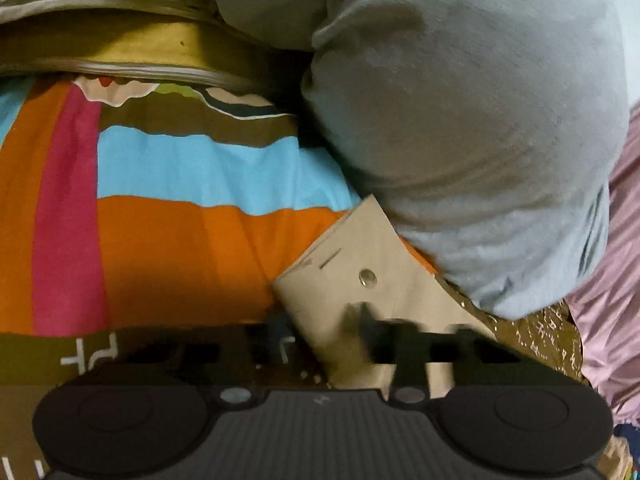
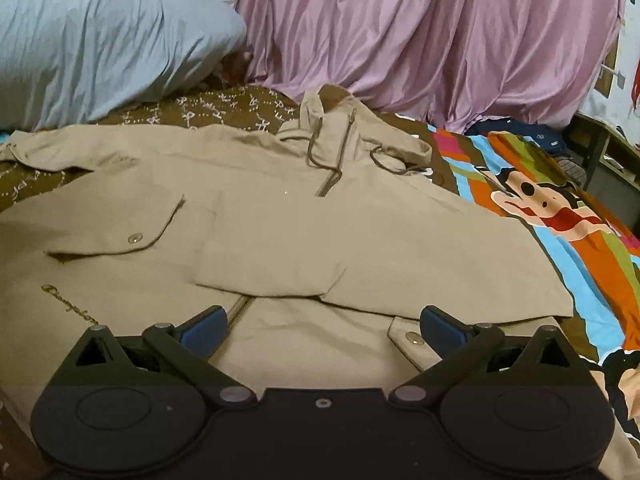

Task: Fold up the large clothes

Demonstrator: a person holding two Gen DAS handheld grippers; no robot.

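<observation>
The right gripper hovers spread and empty over the near hem of the beige zip-front hooded jacket, which lies flat on the bed; one sleeve is folded across its chest, so folding seems underway. The left gripper is motion-blurred, but appears to pinch the jacket's snap-buttoned cuff at the left edge. Beyond, a pale blue pillow crowds that sleeve. Pink draped fabric backs the colourful cartoon-print bedsheet.

jacket: showing plain beige
bedsheet: showing orange, blue, pink, green stripes with a cartoon
pillow: showing pale blue
curtain: showing mauve
gripper pads: showing blue
</observation>
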